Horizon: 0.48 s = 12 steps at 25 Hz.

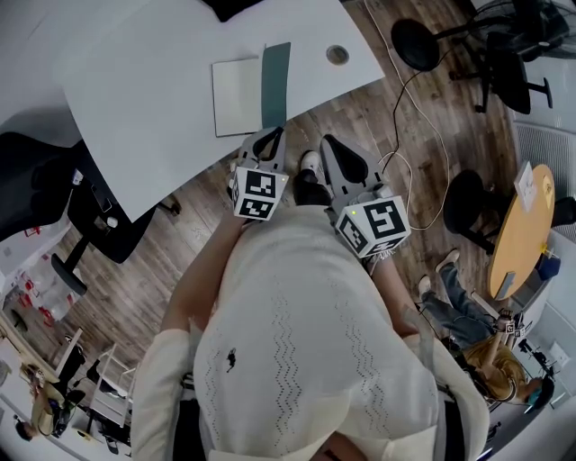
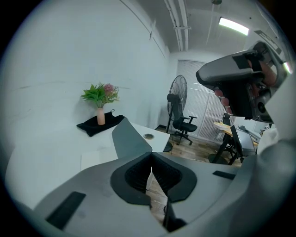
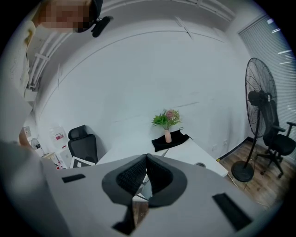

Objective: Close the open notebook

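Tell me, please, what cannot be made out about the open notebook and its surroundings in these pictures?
- Open notebook with cream pages and teal cover: any writing is too small in the head view.
- Black cloth: cut off by the head view's top edge.
- Notebook's near edge: hidden behind the shut left gripper in its view.

- In the left gripper view, the left gripper (image 2: 151, 155) hides the near edge of the notebook (image 2: 130, 139).
- In the right gripper view, we cannot make out the notebook behind the right gripper (image 3: 146, 157).
- In the head view, the black cloth (image 1: 229, 7) beyond the notebook is cut off by the top edge.
- Any writing on the notebook's page is too small to tell.
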{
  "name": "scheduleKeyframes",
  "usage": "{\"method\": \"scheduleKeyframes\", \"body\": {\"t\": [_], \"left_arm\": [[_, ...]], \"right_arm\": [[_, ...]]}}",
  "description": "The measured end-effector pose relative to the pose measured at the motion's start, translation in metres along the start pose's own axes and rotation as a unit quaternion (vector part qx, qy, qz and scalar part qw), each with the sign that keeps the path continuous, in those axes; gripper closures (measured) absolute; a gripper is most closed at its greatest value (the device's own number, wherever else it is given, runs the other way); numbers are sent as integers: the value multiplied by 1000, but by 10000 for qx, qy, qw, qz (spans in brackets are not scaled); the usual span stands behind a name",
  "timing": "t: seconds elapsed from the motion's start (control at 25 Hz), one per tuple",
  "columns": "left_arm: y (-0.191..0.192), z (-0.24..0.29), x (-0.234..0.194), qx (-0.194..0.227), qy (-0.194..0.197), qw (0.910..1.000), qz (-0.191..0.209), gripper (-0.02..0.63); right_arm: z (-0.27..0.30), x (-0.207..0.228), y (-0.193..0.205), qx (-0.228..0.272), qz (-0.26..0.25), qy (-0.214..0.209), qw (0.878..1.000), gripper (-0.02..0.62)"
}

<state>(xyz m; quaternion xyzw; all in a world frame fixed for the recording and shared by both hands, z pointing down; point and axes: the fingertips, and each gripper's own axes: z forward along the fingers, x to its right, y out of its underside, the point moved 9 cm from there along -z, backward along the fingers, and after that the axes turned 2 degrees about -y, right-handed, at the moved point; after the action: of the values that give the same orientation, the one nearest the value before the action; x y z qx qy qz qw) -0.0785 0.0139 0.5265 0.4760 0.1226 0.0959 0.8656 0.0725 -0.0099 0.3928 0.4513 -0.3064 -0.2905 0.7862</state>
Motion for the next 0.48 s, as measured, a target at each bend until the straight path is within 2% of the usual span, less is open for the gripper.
{"method": "scheduleKeyframes", "body": {"t": [0.48], "left_arm": [[2, -7, -8, -26, -34, 10000, 38, 589]], "right_arm": [[3, -9, -1, 7, -13, 1, 10000, 594]]}}
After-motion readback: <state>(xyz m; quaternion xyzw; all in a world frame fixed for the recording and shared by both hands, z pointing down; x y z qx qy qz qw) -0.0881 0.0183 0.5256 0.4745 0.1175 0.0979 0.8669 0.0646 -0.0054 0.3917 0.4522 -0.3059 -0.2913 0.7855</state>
